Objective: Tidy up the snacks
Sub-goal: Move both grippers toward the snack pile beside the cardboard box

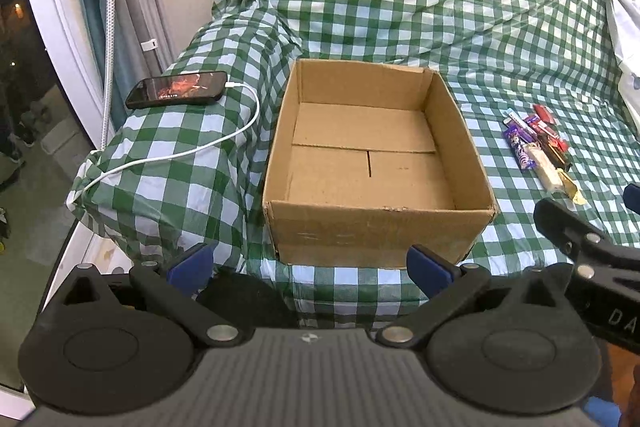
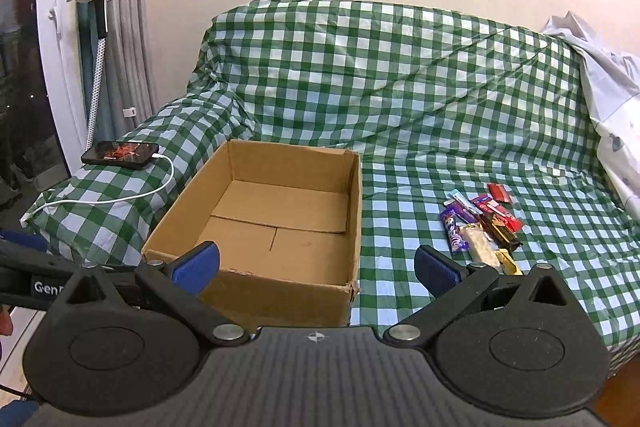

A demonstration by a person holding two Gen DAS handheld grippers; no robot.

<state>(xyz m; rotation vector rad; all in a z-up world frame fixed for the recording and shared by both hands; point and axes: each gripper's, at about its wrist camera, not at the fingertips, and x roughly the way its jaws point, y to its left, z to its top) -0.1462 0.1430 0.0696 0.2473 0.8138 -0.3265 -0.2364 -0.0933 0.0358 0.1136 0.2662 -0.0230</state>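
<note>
Hovering empty with jaws apart, left gripper (image 1: pixel 310 267) and right gripper (image 2: pixel 318 267) face an empty box (image 2: pixel 280 211); overlapping snacks (image 2: pixel 480 227) beside it risk multi-grabs.

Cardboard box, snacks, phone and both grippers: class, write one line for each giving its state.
Cardboard box: open, upright, empty.
Snacks: wrapped, piled on the cloth right of the box.
Phone: screen lit, cable plugged in.
Left gripper: open, holding nothing.
Right gripper: open, holding nothing.
</note>
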